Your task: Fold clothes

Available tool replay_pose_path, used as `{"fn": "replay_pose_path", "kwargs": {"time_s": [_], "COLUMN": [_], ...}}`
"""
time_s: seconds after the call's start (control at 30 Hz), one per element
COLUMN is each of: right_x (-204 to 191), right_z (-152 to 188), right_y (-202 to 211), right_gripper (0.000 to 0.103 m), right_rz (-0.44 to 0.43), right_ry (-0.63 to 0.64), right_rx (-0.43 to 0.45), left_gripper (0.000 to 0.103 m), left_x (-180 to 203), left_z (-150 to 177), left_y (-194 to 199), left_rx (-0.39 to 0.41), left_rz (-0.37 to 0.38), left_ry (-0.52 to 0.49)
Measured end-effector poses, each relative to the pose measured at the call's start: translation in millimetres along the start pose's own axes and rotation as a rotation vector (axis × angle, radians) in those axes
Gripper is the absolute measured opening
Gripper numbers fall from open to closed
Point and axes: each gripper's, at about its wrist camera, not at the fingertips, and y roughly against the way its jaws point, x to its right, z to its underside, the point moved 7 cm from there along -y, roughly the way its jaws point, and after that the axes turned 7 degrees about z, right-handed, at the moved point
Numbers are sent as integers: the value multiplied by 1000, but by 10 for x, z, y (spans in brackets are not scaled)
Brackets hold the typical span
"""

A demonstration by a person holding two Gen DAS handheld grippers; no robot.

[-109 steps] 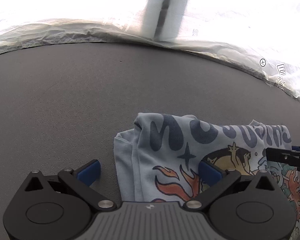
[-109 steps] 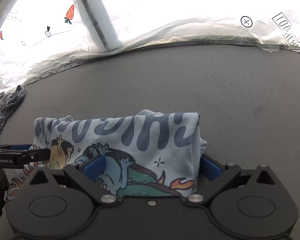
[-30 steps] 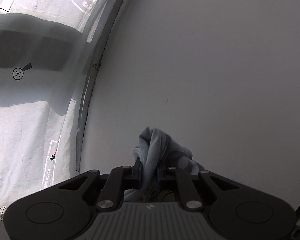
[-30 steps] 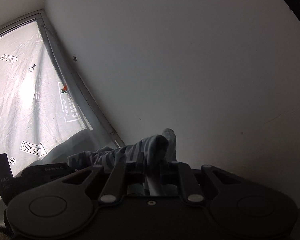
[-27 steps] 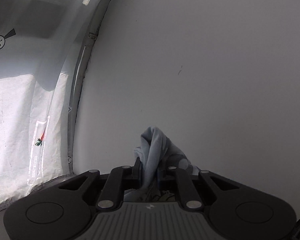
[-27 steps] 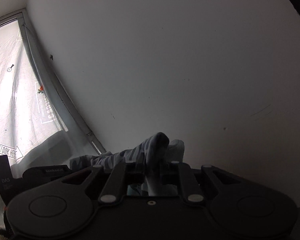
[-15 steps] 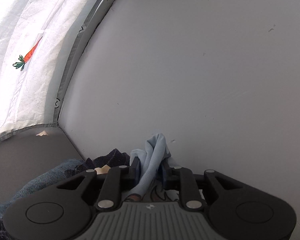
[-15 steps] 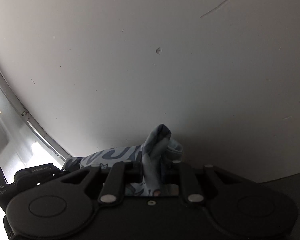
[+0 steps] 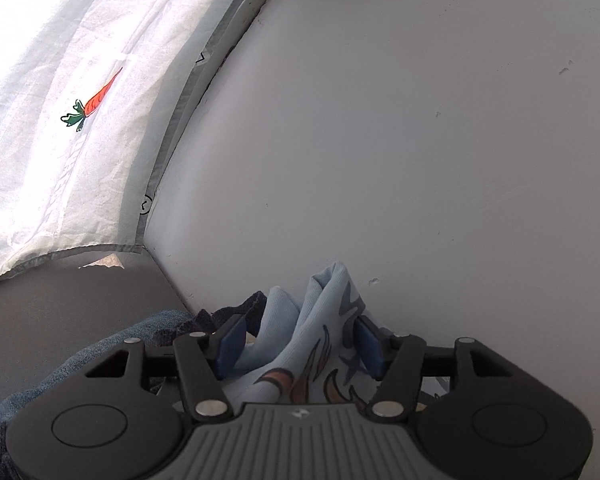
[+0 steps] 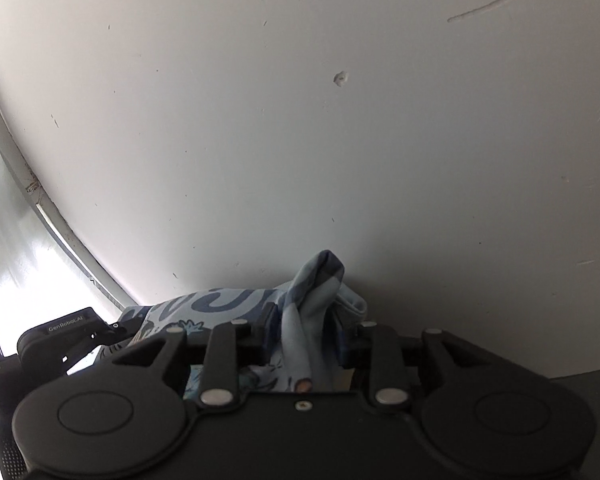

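The folded light blue printed T-shirt (image 9: 320, 316) lies bunched against a white wall, on top of other clothes. My left gripper (image 9: 298, 340) is open; its blue pads (image 9: 229, 344) stand apart on either side of the shirt's edge, with flame print showing between them. My right gripper (image 10: 308, 320) is shut on a gathered fold of the same T-shirt (image 10: 316, 280), whose dark lettering runs off to the left. The left gripper's black body (image 10: 60, 332) appears at the lower left of the right wrist view.
Blue denim (image 9: 80, 364) and a dark knitted garment (image 9: 220, 314) lie under and left of the shirt. The white wall (image 9: 420, 160) is right in front. A white curtain with a carrot print (image 9: 96, 100) hangs left, above the grey tabletop (image 9: 60, 292).
My left gripper's fingers have spread apart and let go of the shirt. Both grippers have lowered slightly with the shirt onto the clothes by the wall. The right one still pinches it.
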Motion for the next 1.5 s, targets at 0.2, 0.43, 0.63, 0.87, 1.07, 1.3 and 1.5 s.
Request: {"fn": "replay_pose_path", "kwargs": {"time_s": [0.2, 0.43, 0.63, 0.87, 1.07, 1.3, 1.5], "right_x": [103, 18, -365, -792, -1094, -1066, -959], "right_z": [-131, -279, -306, -126, 258, 801, 1326], "right_y": [116, 406, 794, 1467, 2116, 3343, 4300], "right_gripper": [73, 93, 101, 102, 102, 103, 103], "right_rz": [2, 2, -78, -222, -339, -523, -607], "right_ry": [19, 135, 250, 383, 529, 605, 663], "right_rx": [-48, -10, 25, 13, 2, -8, -24], "left_gripper": [86, 97, 103, 103, 103, 103, 103], "left_x": [-62, 121, 477, 766, 981, 1299, 1389], "left_z": [-194, -96, 303, 980, 1596, 2305, 2975], "left_y": [469, 1512, 2596, 3911, 4978, 6073, 6898], "left_rx": [47, 154, 268, 443, 569, 611, 632], "left_rz": [-160, -233, -329, -452, -578, -650, -745], "left_ry": [-119, -248, -368, -296, -237, -242, -134]}}
